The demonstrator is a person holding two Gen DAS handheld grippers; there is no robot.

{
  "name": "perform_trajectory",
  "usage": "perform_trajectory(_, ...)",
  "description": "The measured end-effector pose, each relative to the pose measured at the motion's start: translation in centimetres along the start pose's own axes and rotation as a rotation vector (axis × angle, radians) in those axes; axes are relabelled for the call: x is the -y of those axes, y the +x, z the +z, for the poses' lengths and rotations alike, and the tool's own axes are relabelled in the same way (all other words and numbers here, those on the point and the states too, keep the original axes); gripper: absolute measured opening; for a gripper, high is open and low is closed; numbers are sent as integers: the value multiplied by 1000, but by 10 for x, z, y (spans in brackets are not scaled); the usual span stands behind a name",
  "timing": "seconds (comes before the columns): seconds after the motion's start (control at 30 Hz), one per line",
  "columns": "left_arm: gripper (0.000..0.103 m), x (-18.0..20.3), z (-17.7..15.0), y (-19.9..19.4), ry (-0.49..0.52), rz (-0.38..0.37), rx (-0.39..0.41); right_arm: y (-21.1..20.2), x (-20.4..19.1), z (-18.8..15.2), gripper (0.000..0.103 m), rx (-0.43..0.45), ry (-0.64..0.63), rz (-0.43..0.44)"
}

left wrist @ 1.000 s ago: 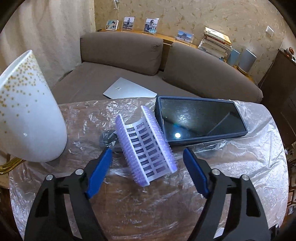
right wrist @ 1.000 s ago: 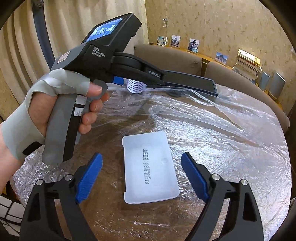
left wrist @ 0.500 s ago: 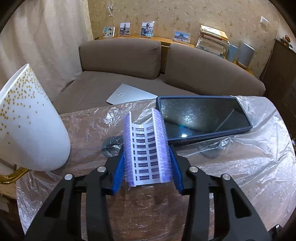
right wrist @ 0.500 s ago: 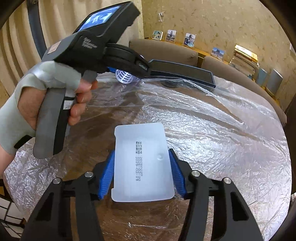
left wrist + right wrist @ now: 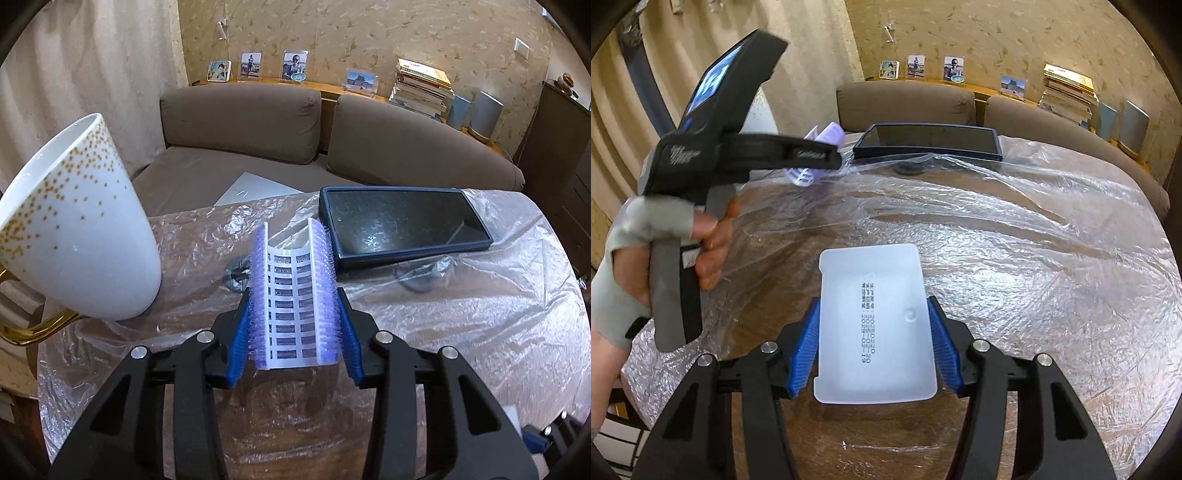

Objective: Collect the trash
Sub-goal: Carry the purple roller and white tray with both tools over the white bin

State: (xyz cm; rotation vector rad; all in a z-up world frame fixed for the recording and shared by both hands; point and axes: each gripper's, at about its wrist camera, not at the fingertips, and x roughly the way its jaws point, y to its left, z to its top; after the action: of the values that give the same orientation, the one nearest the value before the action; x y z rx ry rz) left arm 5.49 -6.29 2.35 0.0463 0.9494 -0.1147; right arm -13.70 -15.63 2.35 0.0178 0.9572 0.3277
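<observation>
Jaws of the left gripper (image 5: 293,332) are closed most of the way onto a purple-bristled curved plastic piece (image 5: 293,295), one blue pad on each bristled edge; it stands up between them, lifted off the desk (image 5: 461,332). Left of those jaws a white mug with gold dots (image 5: 74,236) looms close, tilted; beyond their right side lies a dark tablet (image 5: 402,229) on the clear plastic sheet (image 5: 498,295).

Jaws of the right gripper (image 5: 873,343) are likewise drawn in against the long sides of a white plastic tray (image 5: 873,325), which sits between them, its far end reaching forward over the desk.

Risks, as I judge them: the bristles are soft, so the curved piece may twist or slide out if swung; the mug is near enough to be knocked by the left hand (image 5: 665,251); the tray's thin walls may buckle and pop free under a hard squeeze.

Writing: the tray carries a printed column of characters with a date, seemingly beginning 2025, not fully legible. White lettering on the left gripper's body is blurred.
</observation>
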Motion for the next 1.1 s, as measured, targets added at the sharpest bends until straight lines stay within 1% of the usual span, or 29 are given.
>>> perform_trajectory(0.3, 43, 2, -12, -19, 15, -12, 19, -5, 5, 4, 54, 15, 20, 6)
perform_trajectory(0.43, 43, 5, -19, -29, 21, -29, 23, -8, 6, 4, 54, 20, 27, 8)
perform_trajectory(0.57, 43, 10, -28, -41, 42, -26, 37, -14, 7, 2, 55, 29, 33, 7)
perform_trajectory(0.9, 43, 18, -58, -76, 66, -66, 64, -28, 15, -6, 55, 38, 52, -3)
perform_trajectory(1.0, 43, 22, -70, -88, 78, -88, 78, -33, 18, -10, 55, 40, 57, -2)
perform_trajectory(1.1, 43, 24, -79, -99, 89, -92, 91, -39, 20, -14, 55, 40, 62, 4)
